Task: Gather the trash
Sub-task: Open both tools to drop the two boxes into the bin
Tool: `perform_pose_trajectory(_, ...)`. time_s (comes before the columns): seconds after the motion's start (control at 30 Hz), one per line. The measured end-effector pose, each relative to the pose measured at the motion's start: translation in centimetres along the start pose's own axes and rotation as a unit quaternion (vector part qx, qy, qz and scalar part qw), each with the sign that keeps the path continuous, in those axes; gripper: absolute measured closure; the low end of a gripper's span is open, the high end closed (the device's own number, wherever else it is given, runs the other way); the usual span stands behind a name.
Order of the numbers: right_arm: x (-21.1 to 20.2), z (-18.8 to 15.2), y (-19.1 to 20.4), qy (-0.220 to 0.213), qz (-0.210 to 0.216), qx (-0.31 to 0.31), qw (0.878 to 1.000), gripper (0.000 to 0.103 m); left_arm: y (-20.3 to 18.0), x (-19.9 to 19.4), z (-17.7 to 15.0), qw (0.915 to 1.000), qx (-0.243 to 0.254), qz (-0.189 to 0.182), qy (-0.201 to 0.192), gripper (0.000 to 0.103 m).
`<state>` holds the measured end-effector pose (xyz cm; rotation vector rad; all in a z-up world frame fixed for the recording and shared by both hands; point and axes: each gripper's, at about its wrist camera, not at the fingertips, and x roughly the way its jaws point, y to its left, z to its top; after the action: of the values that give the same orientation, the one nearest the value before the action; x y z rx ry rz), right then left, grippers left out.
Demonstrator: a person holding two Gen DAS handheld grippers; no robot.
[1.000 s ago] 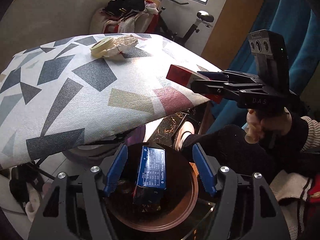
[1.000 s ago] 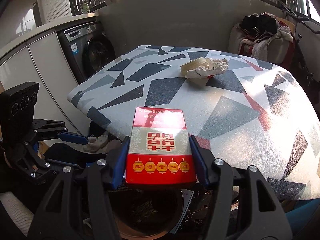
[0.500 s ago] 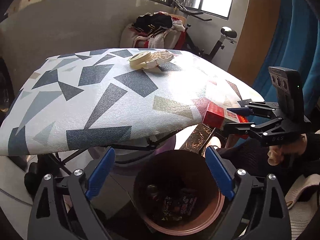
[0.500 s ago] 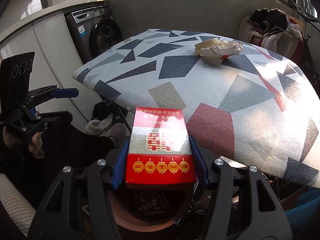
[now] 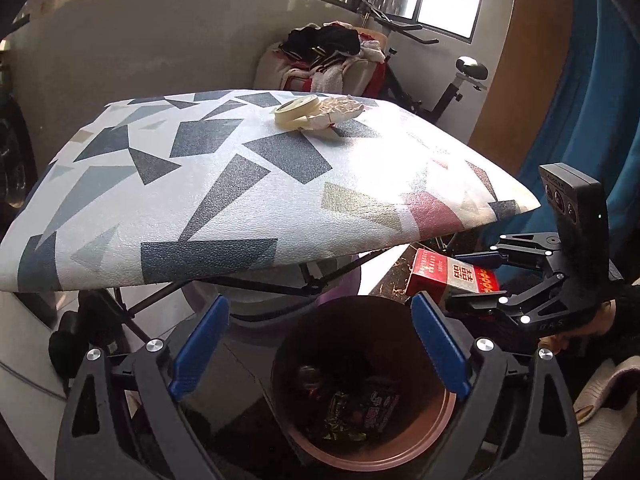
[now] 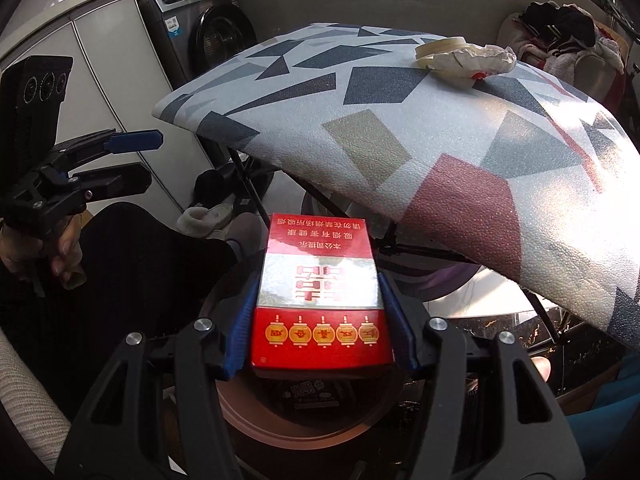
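Observation:
My right gripper [image 6: 320,312] is shut on a red cigarette box [image 6: 320,300] and holds it just above the brown round trash bin [image 6: 304,424]. In the left wrist view the box [image 5: 448,276] hangs at the bin's far right rim [image 5: 440,412]. My left gripper [image 5: 320,344] is open and empty above the bin, which holds several wrappers. A roll of tape [image 5: 298,108] and a crumpled paper [image 5: 340,110] lie on the patterned table [image 5: 200,208]; they also show in the right wrist view, the tape [image 6: 440,48] and the paper [image 6: 476,60].
The table [image 6: 440,152] overhangs the bin. A washing machine [image 6: 208,36] and white cabinets [image 6: 100,72] stand at the left. A chair piled with clothes [image 5: 332,56] and an exercise bike [image 5: 460,80] stand behind the table. A blue curtain [image 5: 580,100] hangs at the right.
The blue box that my left gripper held a second ago has dropped into the bin, and the left gripper has drawn back. My right gripper has lowered the red box from the table edge to the bin.

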<state>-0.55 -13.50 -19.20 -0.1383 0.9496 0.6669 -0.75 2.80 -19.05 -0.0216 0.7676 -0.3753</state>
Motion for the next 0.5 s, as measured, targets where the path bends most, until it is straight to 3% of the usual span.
perform_pose_trajectory(0.27, 0.70, -0.17, 0.07, 0.018, -0.010, -0.003, 1.000, 0.041, 0.52, 0.12, -0.03, 0.9999, -0.014, 0.002, 0.001, 0.013)
perform_pose_trajectory(0.3, 0.73, -0.15, 0.06, 0.019, -0.012, -0.002, 1.000, 0.038, 0.56, 0.11, -0.04, 0.9999, -0.015, 0.002, 0.001, 0.013)
perform_pose_trajectory(0.37, 0.70, -0.15, -0.03, 0.018, -0.020, 0.000, 1.000, 0.015, 0.59, 0.07, -0.04, 0.9999, -0.016, 0.003, 0.000, 0.013)
perform_pose_trajectory(0.5, 0.69, -0.13, -0.42, 0.017, -0.030, 0.010, 0.999, 0.008, 0.59, 0.03, -0.06, 0.9998, -0.017, 0.004, 0.000, 0.013)
